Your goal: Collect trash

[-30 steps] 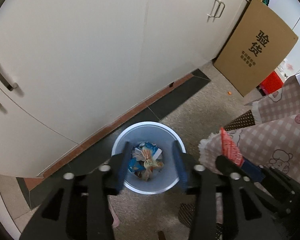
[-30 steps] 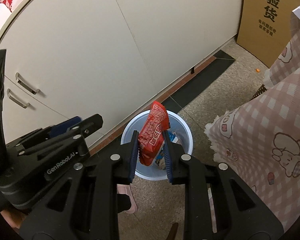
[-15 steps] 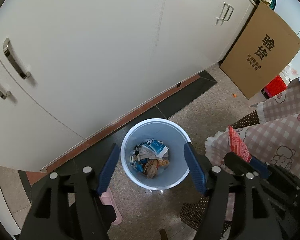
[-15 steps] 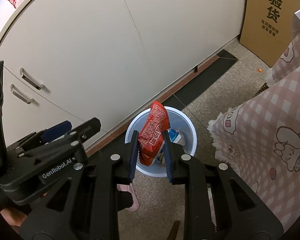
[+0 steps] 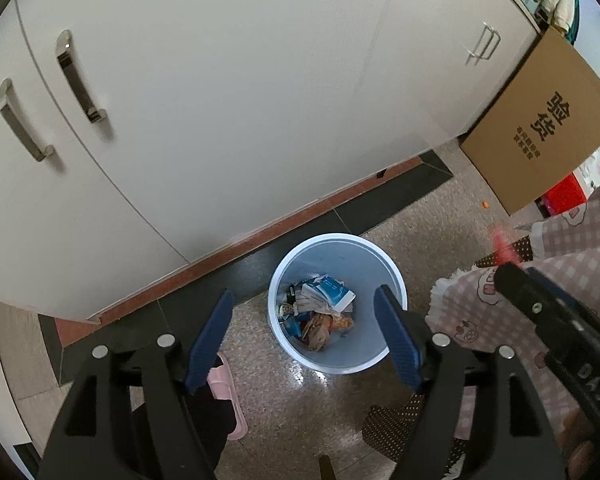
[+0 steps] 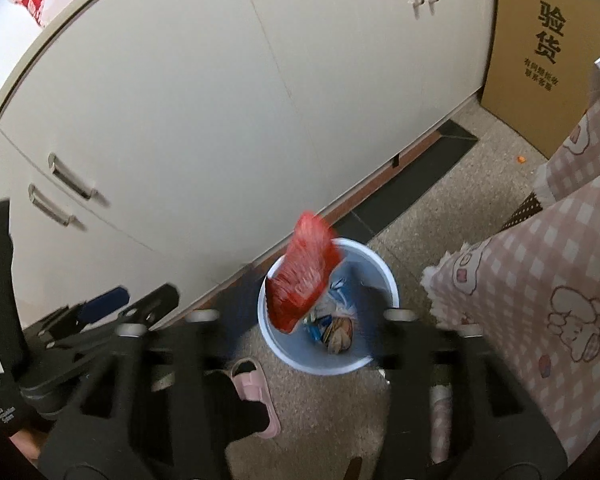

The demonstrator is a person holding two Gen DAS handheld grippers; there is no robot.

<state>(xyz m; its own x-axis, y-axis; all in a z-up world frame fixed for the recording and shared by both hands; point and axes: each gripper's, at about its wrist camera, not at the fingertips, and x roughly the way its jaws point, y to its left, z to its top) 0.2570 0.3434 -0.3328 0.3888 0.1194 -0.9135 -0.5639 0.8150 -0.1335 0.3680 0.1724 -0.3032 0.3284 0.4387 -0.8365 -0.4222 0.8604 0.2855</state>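
Observation:
A light blue trash bin [image 5: 380, 352] stands on the floor by the white cabinets, holding several wrappers [image 5: 320, 312]. My left gripper [image 5: 304, 336] is open and empty above it. My right gripper [image 6: 300, 320] is open, its fingers blurred and wide apart above the bin [image 6: 364, 360]. A red snack bag [image 6: 304, 276], blurred, hangs free in the air over the bin's left rim, touching neither finger. In the left wrist view the right gripper's body [image 5: 556, 320] shows at right with a red blur [image 5: 504, 244] past it.
White cabinets [image 5: 220, 100] run behind the bin. A cardboard box [image 5: 540, 128] leans at the far right. A pink checked tablecloth [image 6: 540, 300] hangs at right. A pink slipper [image 6: 256, 384] lies left of the bin.
My right gripper has opened and let go of the red snack bag, which now drops toward the bin. My left gripper has opened wider and risen.

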